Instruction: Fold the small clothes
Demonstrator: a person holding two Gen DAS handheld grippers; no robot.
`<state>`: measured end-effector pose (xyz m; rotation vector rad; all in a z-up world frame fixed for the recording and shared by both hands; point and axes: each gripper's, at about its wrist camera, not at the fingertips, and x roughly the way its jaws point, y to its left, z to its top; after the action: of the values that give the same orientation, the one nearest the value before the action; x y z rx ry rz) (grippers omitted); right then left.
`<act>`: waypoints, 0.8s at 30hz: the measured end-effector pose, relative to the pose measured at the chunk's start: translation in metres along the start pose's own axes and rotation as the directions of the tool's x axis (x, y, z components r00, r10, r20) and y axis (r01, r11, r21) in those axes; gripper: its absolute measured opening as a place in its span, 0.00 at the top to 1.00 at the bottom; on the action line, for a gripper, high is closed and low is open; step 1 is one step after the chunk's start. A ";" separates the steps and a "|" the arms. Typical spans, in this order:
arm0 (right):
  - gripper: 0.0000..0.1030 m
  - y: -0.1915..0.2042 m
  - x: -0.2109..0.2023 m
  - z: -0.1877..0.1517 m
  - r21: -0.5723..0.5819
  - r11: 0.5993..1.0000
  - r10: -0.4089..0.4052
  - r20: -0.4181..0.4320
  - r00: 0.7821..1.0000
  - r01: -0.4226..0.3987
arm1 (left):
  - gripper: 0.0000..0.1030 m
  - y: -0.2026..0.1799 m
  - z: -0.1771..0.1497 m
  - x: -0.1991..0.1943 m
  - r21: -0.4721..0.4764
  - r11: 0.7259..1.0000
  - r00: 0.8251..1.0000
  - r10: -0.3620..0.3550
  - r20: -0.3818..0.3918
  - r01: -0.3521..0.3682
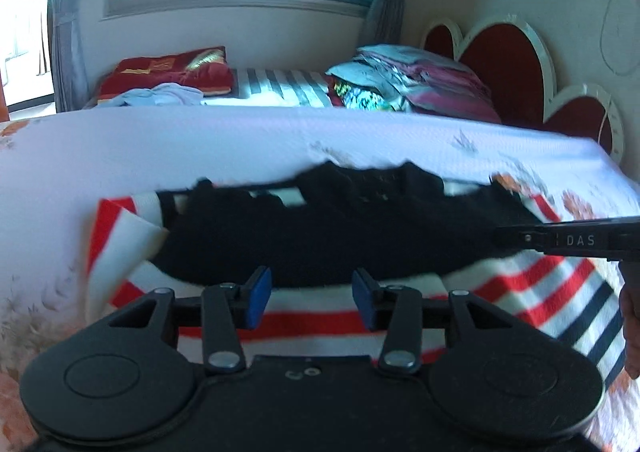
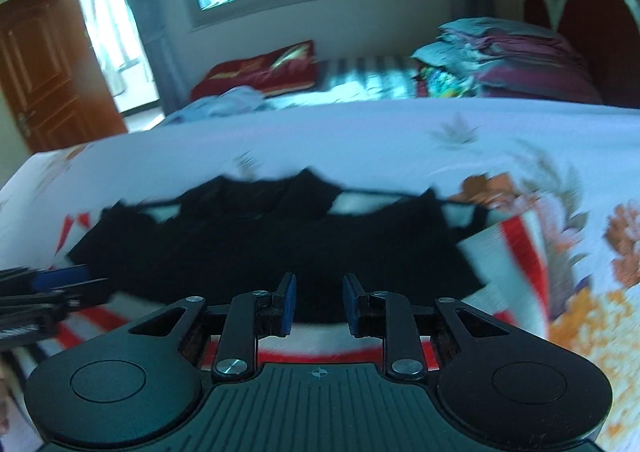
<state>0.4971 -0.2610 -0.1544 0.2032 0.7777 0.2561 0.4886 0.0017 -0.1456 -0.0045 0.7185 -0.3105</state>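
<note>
A small garment with a black upper part [image 1: 320, 236] and a red, white and navy striped lower part [image 1: 540, 292] lies spread on the white flowered bedspread [image 1: 200, 147]. My left gripper [image 1: 312, 294] hovers open and empty over its near striped edge. My right gripper [image 2: 318, 302] is also open and empty, just above the edge of the black part [image 2: 280, 248]. The right gripper's fingers reach in from the right of the left wrist view [image 1: 560, 240]. The left gripper's blue-padded fingers show at the left of the right wrist view [image 2: 52, 288]. Both views are motion-blurred.
A pile of folded clothes [image 1: 412, 79] and a red pillow [image 1: 168, 71] lie on a striped sheet beyond the bedspread. A red heart-shaped headboard [image 1: 508, 59] stands on the right. A wooden door [image 2: 44, 67] is far left. A window is behind.
</note>
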 end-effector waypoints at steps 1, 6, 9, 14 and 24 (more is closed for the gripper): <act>0.75 0.003 0.000 -0.004 -0.005 1.000 0.005 -0.001 1.000 -0.005 | 0.58 -0.001 -0.003 0.001 0.003 1.000 1.000 0.005 -0.006 -0.005; 0.75 0.012 0.003 -0.017 -0.052 0.998 -0.020 -0.020 1.000 0.019 | 0.55 0.004 -0.012 0.001 -0.001 1.000 0.999 0.027 -0.034 -0.027; 0.75 0.009 0.001 -0.023 -0.092 0.992 -0.082 -0.011 0.997 0.081 | 0.54 0.007 -0.013 -0.002 0.024 0.999 0.998 0.043 -0.048 -0.042; 0.75 -0.011 -0.009 -0.029 -0.031 0.988 -0.149 -0.001 0.989 0.149 | 0.54 0.019 -0.015 -0.011 0.004 0.997 0.995 0.072 -0.066 -0.072; 0.75 0.012 -0.041 -0.029 0.019 0.996 -0.089 0.020 0.996 0.088 | 0.53 0.012 -0.012 -0.034 -0.024 0.998 0.997 0.052 -0.064 -0.053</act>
<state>0.4461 -0.2596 -0.1443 0.1874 0.7664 0.1630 0.4598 0.0236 -0.1341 0.0003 0.7847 -0.2521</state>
